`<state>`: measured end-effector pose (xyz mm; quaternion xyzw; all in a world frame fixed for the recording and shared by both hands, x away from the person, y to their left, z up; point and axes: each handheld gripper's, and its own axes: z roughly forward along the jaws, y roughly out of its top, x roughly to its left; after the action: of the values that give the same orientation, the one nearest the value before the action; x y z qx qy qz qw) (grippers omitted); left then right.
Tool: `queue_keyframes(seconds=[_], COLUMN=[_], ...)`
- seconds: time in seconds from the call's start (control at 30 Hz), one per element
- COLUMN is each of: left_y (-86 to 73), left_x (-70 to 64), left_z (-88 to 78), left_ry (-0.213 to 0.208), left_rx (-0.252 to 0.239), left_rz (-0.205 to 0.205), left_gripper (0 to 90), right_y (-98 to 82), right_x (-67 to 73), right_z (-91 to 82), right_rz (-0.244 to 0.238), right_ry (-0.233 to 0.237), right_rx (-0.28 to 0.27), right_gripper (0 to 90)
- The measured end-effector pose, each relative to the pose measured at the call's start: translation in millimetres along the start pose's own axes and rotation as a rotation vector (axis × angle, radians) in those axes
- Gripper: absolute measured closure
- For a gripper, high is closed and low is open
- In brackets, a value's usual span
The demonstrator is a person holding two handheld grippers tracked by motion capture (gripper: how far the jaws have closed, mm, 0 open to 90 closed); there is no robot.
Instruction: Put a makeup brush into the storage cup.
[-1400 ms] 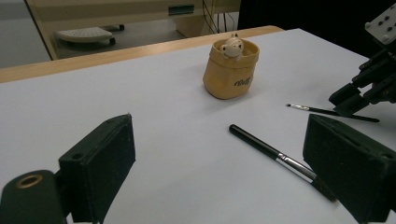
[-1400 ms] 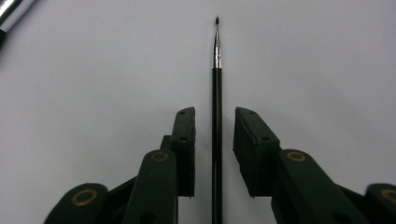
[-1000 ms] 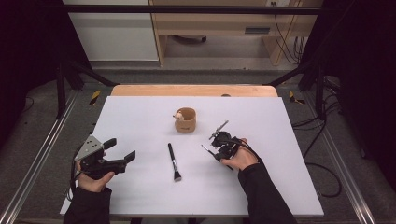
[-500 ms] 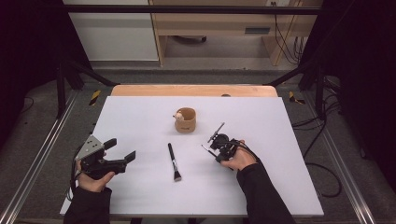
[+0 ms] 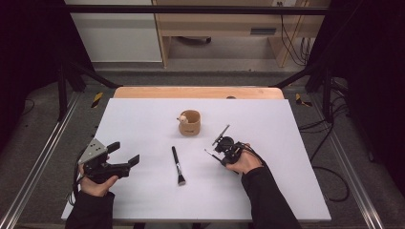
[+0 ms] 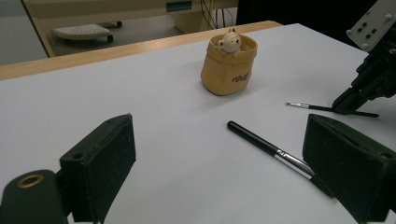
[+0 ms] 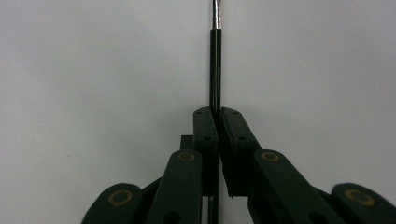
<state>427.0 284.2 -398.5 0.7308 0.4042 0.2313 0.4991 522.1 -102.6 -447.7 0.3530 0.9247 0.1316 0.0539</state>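
Step in hand: the grip on the thin brush (image 7: 215, 60) looks just made; the lift has not begun, as the brush lies flat on the white tabletop (image 5: 286, 143)
Right tongs (image 5: 221, 151): their jaws have just been closing and now stand pinched on the thin brush's black handle, which runs straight out between the pads in the right gripper view
Thin brush, place: right of the middle of the tabletop, its tip pointing toward the thick brush, the right tongs down on its handle; in the left gripper view (image 6: 327, 108) it lies level on the surface
Left tongs (image 5: 123, 159): jaws wide apart, nothing between them, held above the left part of the tabletop and aimed toward the middle
Thick brush (image 5: 177, 165): lies loose near the middle, between the two hands, bristles toward the person, apart from both tongs
Cloth cup (image 5: 190, 122): small tan holder with a little animal figure at its rim, upright beyond both brushes, well apart from the thin brush
Next move, as judged: raise the thin brush clear of the surface without letting it swivel in the pinch, then carry it toward the cloth cup and turn it upright over the mouth
Risk: a thin round handle may roll or tilt between flat pads
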Motion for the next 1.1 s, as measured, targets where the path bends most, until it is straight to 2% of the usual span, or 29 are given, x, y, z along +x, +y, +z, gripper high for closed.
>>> queue_keyframes(seconds=[0.2, 0.3, 0.33, 0.4, 0.43, 0.47, 0.5, 0.63, 0.67, 0.8, 0.83, 0.93, 0.97, 1.1], left_y=[0.1, 0.1, 0.1, 0.2, 0.2, 0.2, 0.3, 0.3, 0.4, 0.8, 1.0, 1.4, 1.9, 2.8], left_x=[0.2, 0.3, 0.2, 0.1, -0.1, -0.3, -0.5, -0.9, -1.3, -2.0, -2.7, -3.8, -4.9, -7.7], left_z=[-0.3, -0.3, -0.3, -0.3, -0.3, -0.2, 0.0, 0.1, 0.1, 0.2, 0.3, 0.4, 0.5, 1.2], left_ry=[0.001, 0.001, 0.001, 0.001, 0.000, 0.000, -0.002, -0.002, -0.004, -0.006, -0.007, -0.008, -0.009, -0.016], left_rx=[-0.002, -0.003, -0.003, -0.003, -0.003, -0.003, -0.004, -0.004, -0.006, -0.006, -0.007, -0.008, -0.011, -0.014], left_rz=[-0.001, -0.003, -0.002, -0.002, -0.002, -0.003, -0.004, -0.005, -0.007, -0.009, -0.012, -0.012, -0.013, -0.017], left_gripper=[9.1, 9.1, 9.1, 9.2, 9.2, 9.2, 9.2, 9.2, 9.3, 9.3, 9.3, 9.4, 9.5, 9.6], right_y=[-0.3, -1.8, -2.6, -2.7, -3.4, -4.6, -6.1, -8.2, -9.8, -12.1, -13.8, -15.4, -17.3, -22.1], right_x=[-0.2, 0.1, -1.1, 0.2, 0.8, -0.5, -0.4, 0.3, 1.2, 2.7, 4.3, 5.1, 6.2, 8.2], right_z=[-0.9, -6.8, -8.7, -11.7, -14.3, -16.9, -21.1, -27.8, -32.9, -39.3, -44.4, -48.0, -52.0, -58.1], right_rz=[-0.009, 0.000, -0.021, -0.005, 0.002, -0.018, -0.018, -0.019, -0.018, -0.012, -0.011, -0.015, -0.014, -0.001], right_ry=[-0.008, -0.012, -0.010, -0.007, -0.001, -0.003, 0.004, 0.011, 0.019, 0.031, 0.038, 0.038, 0.040, 0.050], right_rx=[-0.002, -0.028, -0.046, -0.051, -0.065, -0.083, -0.104, -0.132, -0.158, -0.191, -0.219, -0.248, -0.277, -0.339], right_gripper=[85.8, 85.9, 85.9, 85.9, 85.9, 85.9, 85.9, 85.9, 85.9, 85.9, 85.9, 85.9, 85.9, 85.9])
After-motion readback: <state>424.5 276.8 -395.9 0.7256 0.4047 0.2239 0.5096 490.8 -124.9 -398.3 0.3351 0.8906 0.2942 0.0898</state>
